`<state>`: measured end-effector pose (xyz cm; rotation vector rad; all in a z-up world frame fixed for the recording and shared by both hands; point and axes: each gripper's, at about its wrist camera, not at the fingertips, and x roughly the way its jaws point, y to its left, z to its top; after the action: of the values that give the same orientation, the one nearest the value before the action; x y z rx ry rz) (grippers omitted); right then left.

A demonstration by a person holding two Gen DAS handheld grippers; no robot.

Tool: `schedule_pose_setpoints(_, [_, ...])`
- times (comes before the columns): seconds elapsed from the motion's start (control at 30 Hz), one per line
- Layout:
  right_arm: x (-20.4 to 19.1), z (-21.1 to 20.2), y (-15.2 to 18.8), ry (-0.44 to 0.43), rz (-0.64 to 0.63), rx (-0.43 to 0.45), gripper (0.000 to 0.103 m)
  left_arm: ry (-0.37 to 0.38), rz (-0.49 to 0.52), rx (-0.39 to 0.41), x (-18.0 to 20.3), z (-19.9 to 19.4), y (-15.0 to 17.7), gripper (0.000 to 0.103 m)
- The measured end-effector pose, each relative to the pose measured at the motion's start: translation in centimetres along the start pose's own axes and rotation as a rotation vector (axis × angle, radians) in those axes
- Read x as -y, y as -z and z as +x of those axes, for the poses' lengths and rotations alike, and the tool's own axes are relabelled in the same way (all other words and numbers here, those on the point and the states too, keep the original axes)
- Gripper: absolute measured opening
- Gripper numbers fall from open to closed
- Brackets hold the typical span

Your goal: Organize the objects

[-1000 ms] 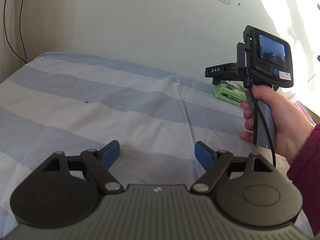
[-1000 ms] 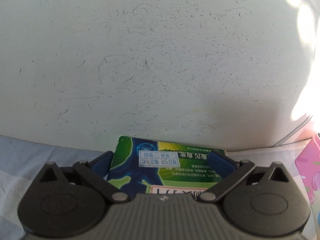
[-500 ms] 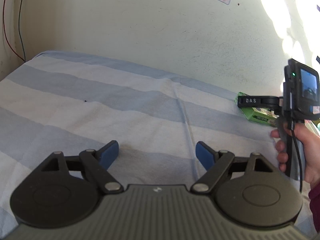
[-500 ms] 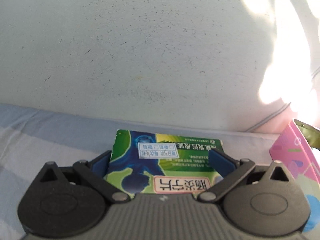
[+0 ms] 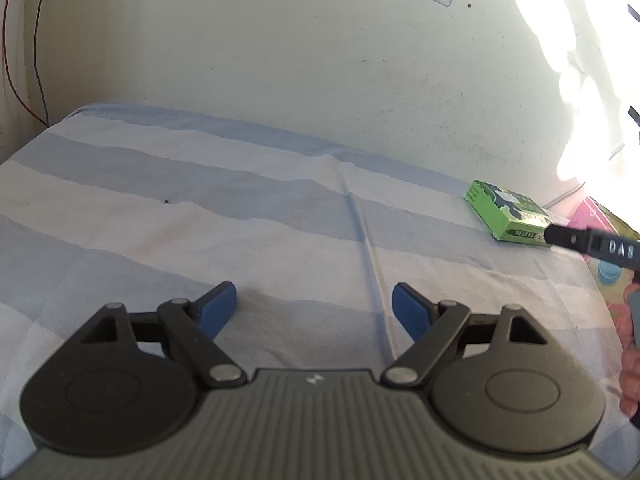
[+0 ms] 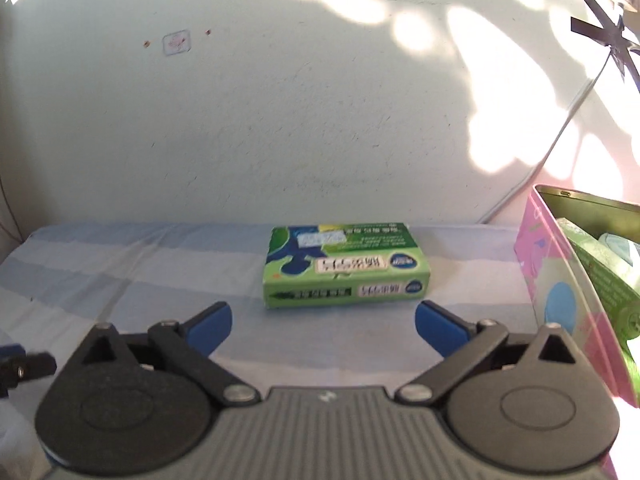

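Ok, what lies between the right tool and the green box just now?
Only bare striped sheet. In the right wrist view the right tool stands open, short of the green box, which lies flat by the wall, with nothing between.

Right gripper lets go of the green box and backs away

The right gripper point(image 6: 323, 322), clamped on the green box point(image 6: 347, 266) a second ago, now has its jaws spread with the box lying flat on the striped sheet point(image 6: 132, 276) ahead of the blue fingertips point(image 6: 210, 326). A pink tin point(image 6: 560, 296) comes into its view on the right. In the left wrist view the hand point(image 5: 631, 376) has slid to the right edge.
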<state>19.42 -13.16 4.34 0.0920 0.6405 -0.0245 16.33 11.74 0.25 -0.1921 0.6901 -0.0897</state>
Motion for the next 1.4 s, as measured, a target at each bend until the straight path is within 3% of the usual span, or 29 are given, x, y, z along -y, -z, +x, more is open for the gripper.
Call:
schedule_pose_setpoints(0.03, [1.9,1.0,-1.7,0.002,0.022,0.004,0.102,-0.002,0.003,0.001,0.0,0.0,0.1,0.087])
schedule_pose_setpoints(0.07, [0.8,1.3,-1.2,0.010,0.034,0.008,0.103,-0.004,0.008,0.001,0.1,0.0,0.1,0.087])
schedule_pose_setpoints(0.23, [1.1,11.1,-3.8,0.059,0.083,-0.074,0.103,-0.008,0.025,0.001,0.2,-0.2,0.3,0.087])
schedule_pose_setpoints(0.43, [3.8,16.9,-4.9,-0.017,0.282,-0.191,0.103,0.001,0.015,-0.002,0.0,-0.4,0.2,0.088])
schedule_pose_setpoints(0.67, [-0.7,14.0,-2.2,-0.264,0.074,-0.214,0.102,0.078,-0.093,-0.008,-2.2,-0.6,-0.5,0.086])
schedule_pose_setpoints(0.8, [-4.1,10.3,0.7,-0.381,-0.003,-0.221,0.102,0.143,-0.167,-0.009,-3.5,-0.5,-0.7,0.079])
schedule_pose_setpoints(0.97, [-8.0,5.4,4.5,-0.490,-0.138,-0.218,0.102,0.198,-0.146,-0.015,-3.4,-0.5,-0.9,0.070])
schedule_pose_setpoints(1.07, [-10.1,3.6,6.2,-0.443,-0.304,-0.181,0.103,0.239,-0.142,-0.017,-3.4,-0.2,-0.9,0.070])
schedule_pose_setpoints(1.17, [-12.4,2.1,6.9,-0.400,-0.403,-0.164,0.103,0.235,-0.101,-0.014,-2.7,0.3,-0.7,0.069])
schedule_pose_setpoints(1.27, [-13.2,2.2,7.0,-0.374,-0.399,-0.159,0.101,0.270,-0.050,-0.018,-1.7,0.6,-0.5,0.059])
schedule_pose_setpoints(1.4, [-12.8,1.9,7.0,-0.317,-0.333,-0.125,0.083,0.282,-0.006,-0.006,-1.3,0.1,-0.1,0.058])
